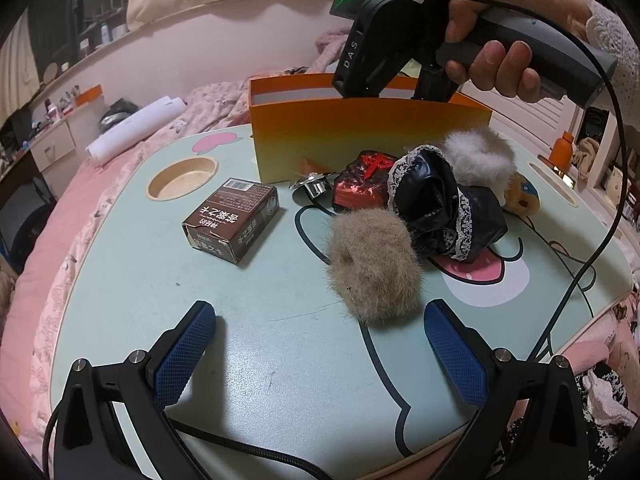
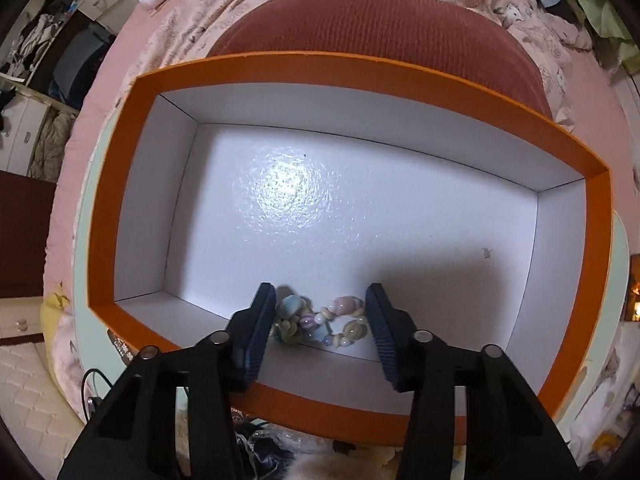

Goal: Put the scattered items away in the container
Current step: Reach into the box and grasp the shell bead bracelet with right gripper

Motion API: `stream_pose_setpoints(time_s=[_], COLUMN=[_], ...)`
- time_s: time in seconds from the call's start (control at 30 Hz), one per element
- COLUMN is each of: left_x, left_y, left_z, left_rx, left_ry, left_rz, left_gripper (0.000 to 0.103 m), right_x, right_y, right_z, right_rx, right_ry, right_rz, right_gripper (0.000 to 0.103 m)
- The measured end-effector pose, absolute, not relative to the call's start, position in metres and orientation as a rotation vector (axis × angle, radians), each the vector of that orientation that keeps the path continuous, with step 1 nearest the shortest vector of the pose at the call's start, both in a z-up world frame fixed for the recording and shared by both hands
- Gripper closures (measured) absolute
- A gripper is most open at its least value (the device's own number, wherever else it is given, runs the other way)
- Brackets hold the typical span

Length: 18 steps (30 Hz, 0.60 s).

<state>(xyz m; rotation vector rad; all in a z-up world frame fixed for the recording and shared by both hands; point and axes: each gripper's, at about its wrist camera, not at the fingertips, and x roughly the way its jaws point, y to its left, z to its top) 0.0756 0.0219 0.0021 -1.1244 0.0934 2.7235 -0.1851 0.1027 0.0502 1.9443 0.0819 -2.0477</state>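
Pastel shell bracelet inside the orange box, between the right tongs

The left tongs (image 1: 320, 336) stand released over the mint cartoon-printed desk (image 1: 256, 360), empty. The right tongs (image 2: 320, 320) reach down into the white-lined orange cardboard box (image 2: 120, 184), parted around the pastel shell-and-bead bracelet (image 2: 320, 322); I cannot tell whether the pads press it. Its long axis runs 9 to 3 o'clock at the box's 6 o'clock wall, its ends hidden behind the pads.
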Motion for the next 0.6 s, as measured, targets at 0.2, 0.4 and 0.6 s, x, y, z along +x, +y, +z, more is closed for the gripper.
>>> stream_pose_setpoints(time_s=[0.2, 0.4, 0.6], left_x=[0.075, 0.076, 0.076], left_y=[0.021, 0.020, 0.020], left_z=[0.002, 0.001, 0.001], left_rx=[-1.122, -1.121, -1.121], left_ry=[0.092, 0.094, 0.094], left_rz=[2.724, 2.724, 2.725], left_gripper=[0.000, 0.000, 0.000], right_x=[-0.181, -0.179, -0.171], right_y=[0.115, 0.134, 0.160], right_z=[0.051, 0.059, 0.094], right_rx=[1.891, 1.818, 1.683], right_ry=[0.035, -0.058, -0.163], right_rz=[-2.066, -2.101, -2.159], right_gripper=[0.084, 0.084, 0.084])
